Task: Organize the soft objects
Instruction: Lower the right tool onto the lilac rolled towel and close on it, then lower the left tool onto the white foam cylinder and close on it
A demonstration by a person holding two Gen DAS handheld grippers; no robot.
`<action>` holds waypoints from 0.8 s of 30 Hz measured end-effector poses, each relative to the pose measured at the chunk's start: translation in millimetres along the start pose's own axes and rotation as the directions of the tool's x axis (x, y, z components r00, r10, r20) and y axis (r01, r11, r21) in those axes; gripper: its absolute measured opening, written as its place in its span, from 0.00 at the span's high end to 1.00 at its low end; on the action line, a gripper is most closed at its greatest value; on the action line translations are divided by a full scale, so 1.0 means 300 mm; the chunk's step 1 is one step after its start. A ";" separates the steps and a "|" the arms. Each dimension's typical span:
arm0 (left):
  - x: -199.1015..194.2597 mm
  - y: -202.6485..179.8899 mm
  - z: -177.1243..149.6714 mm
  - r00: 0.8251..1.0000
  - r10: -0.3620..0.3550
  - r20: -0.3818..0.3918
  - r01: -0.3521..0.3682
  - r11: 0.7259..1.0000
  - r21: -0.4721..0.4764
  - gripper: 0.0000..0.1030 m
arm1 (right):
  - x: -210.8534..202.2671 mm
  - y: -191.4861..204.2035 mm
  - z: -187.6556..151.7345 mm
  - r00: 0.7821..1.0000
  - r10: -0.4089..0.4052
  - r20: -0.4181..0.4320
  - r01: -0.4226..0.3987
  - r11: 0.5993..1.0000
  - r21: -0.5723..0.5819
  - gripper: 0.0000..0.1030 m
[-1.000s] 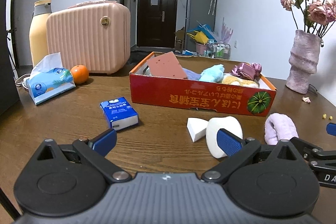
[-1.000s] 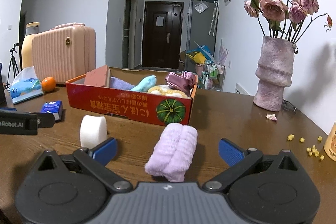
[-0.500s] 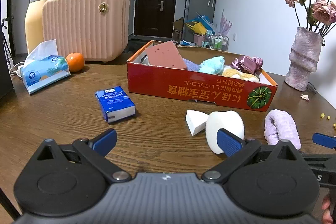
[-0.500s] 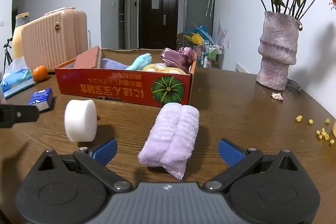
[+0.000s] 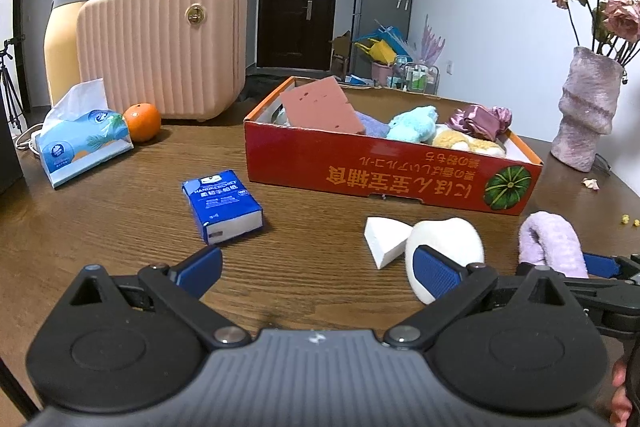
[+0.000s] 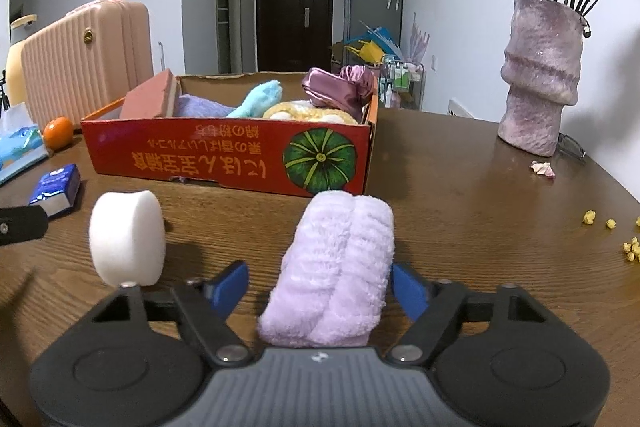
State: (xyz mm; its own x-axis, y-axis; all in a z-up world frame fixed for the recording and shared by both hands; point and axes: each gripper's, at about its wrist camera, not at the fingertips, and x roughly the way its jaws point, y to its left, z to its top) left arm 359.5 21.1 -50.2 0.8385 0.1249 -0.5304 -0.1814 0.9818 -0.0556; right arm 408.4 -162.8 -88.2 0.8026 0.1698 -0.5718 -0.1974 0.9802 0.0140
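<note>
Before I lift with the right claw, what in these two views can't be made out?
- Right wrist view: the rolled lilac towel sits between the closing right claw; its near end hides behind the claw body, and pad contact is unclear.
- Left wrist view: the round white sponge is partly hidden by a left claw finger.
- Both views: the red box wall hides its lower contents.

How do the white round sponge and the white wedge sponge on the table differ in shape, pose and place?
The white round sponge is a thick disc standing on its edge; the white wedge sponge is a flat-faced triangular piece lying on the table. The round one looks bulkier than the wedge. The round one sits nearer the purple rolled towel, with the wedge on its far side from the towel. Both are plain white and lie outside the red box.
</note>
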 end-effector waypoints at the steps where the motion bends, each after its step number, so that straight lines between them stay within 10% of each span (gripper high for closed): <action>1: 0.005 0.002 0.002 1.000 0.002 -0.002 -0.002 1.000 -0.002 0.00 | 0.005 0.001 0.001 1.000 0.001 -0.007 -0.001 1.000 0.000 0.36; 9: 0.007 0.007 0.000 1.000 -0.008 -0.010 0.008 1.000 -0.008 0.00 | -0.006 -0.013 -0.006 1.000 0.031 0.003 -0.031 0.999 0.019 0.65; 24: 0.005 -0.009 0.002 1.000 -0.003 0.005 0.003 1.000 -0.013 0.00 | -0.048 -0.016 0.002 0.997 0.034 0.072 -0.034 0.999 0.008 0.68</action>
State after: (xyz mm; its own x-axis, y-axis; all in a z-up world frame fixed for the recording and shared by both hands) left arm 361.7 18.6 -50.3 0.8415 0.1222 -0.5263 -0.1852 0.9803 -0.0685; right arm 398.3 -170.0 -79.5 0.8339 0.2097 -0.5106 -0.2206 0.9745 0.0400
